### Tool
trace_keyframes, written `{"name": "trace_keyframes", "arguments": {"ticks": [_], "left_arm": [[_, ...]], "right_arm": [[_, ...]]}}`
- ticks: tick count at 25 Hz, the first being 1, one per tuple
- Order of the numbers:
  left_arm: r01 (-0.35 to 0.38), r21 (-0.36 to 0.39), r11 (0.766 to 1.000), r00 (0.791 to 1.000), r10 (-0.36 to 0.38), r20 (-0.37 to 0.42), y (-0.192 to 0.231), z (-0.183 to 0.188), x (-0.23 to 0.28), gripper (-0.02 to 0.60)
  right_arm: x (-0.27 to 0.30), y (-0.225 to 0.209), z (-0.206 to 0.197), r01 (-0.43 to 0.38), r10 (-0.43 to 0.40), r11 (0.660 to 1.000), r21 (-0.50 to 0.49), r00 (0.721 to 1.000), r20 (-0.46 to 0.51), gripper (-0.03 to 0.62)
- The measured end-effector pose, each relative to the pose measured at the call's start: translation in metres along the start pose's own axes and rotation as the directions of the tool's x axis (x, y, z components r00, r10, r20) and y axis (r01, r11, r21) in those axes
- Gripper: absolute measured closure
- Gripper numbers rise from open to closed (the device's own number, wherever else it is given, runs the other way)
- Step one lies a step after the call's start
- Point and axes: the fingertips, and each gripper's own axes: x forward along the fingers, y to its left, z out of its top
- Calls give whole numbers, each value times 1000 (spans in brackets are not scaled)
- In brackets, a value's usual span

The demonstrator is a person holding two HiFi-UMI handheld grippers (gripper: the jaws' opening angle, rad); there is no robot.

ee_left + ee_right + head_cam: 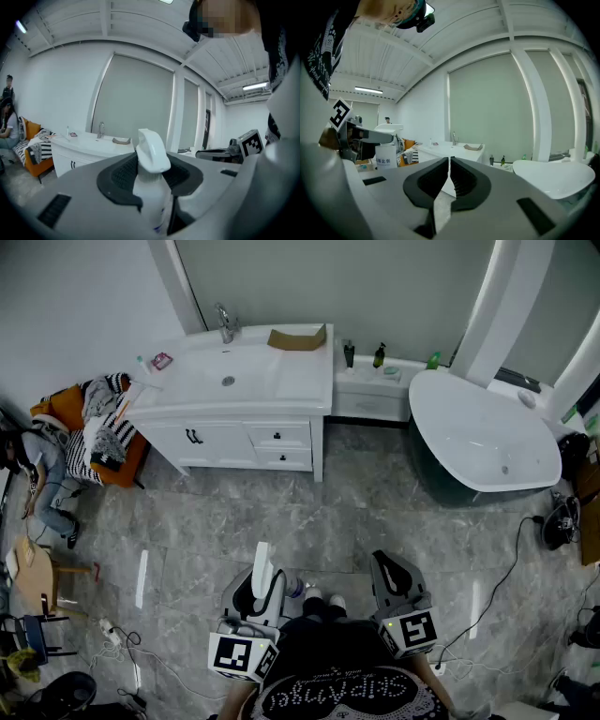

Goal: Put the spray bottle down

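- Head view first: the white vanity (281,381) sits against the far wall, so I'll place everything relative to it.
- The left gripper (263,589) is well out in front of the vanity, across the marble floor and close to the person's body.
- It's clamped on the spray bottle (262,565). In the left gripper view, both dark pads (123,174) press on the neck of the bottle (151,150), just under the white trigger head.
- So the bottle is up in the air and upright between the jaws, with the vanity (79,140) well beyond it.
- The right gripper (395,583) is out front too, level with the left one and off to its right.
- In the right gripper view, its jaws (449,176) are pretty much together. There's only a thin slit with nothing in it, and the vanity (450,150) shows past them.
- A white bathtub (469,437) stands to the right of the vanity.
- A faucet (225,324) and a brown cardboard tray (297,337) sit on top of the vanity.
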Motion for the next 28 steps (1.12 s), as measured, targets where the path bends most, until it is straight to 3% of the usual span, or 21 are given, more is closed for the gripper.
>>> {"name": "trace_keyframes", "arguments": {"ticks": [9,13,19,28], "left_arm": [[18,18,1000,1000,-19,18,-28,-11,6,431],[17,-15,1000,999,-17,51,-44,-15,12,431],[44,-57,997,998,-41,55,-56,-16,15,431],[47,-59,997,998,-45,37,-18,-6,46,431]], "right_arm": [[-25,-13,-21,-8,8,1000,6,1000,-12,568],[-40,-30,-43,18,-17,999,30,999,-41,568],[-49,-37,-39,18,-20,995,101,1000,15,567],[9,-32,-30,-9,10,996,90,1000,-10,566]]}}
